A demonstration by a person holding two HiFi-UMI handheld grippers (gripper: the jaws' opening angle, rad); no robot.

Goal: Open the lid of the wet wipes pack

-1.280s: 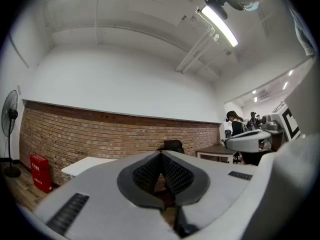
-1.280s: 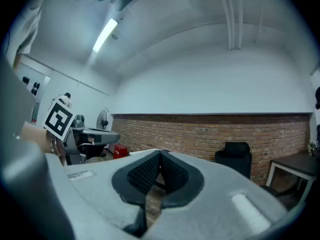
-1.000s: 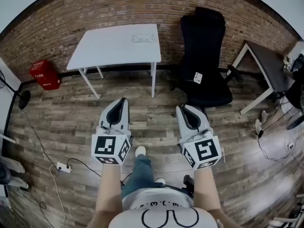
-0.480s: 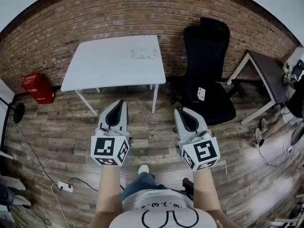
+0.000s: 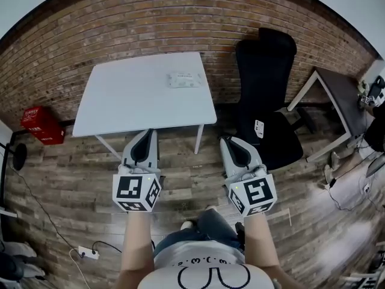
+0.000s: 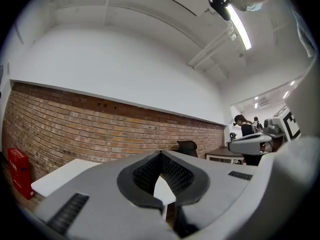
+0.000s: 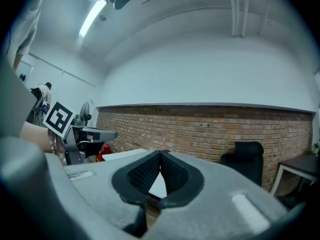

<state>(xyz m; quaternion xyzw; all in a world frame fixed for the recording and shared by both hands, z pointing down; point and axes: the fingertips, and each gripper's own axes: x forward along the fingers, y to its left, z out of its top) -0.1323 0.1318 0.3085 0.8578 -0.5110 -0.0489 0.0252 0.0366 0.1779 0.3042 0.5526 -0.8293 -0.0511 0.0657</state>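
Note:
A pale wet wipes pack (image 5: 184,79) lies flat near the far right side of a white table (image 5: 132,98) by the brick wall. My left gripper (image 5: 148,135) is held level over the floor just short of the table's near edge, jaws shut and empty. My right gripper (image 5: 226,142) hangs beside it, off the table's right corner, also shut and empty. In the left gripper view the left gripper (image 6: 160,154) points at the table (image 6: 60,176), its tips meeting. In the right gripper view the right gripper (image 7: 160,152) is closed the same way.
A black office chair (image 5: 267,95) stands right of the table. A dark desk (image 5: 340,92) is at the far right and a red box (image 5: 41,125) at the left by the wall. A power strip (image 5: 88,253) with cables lies on the wood floor. People stand far off (image 6: 245,129).
Both grippers and the person have come forward toward the table, which now sits larger and nearer in the head view. The jaws stayed shut.

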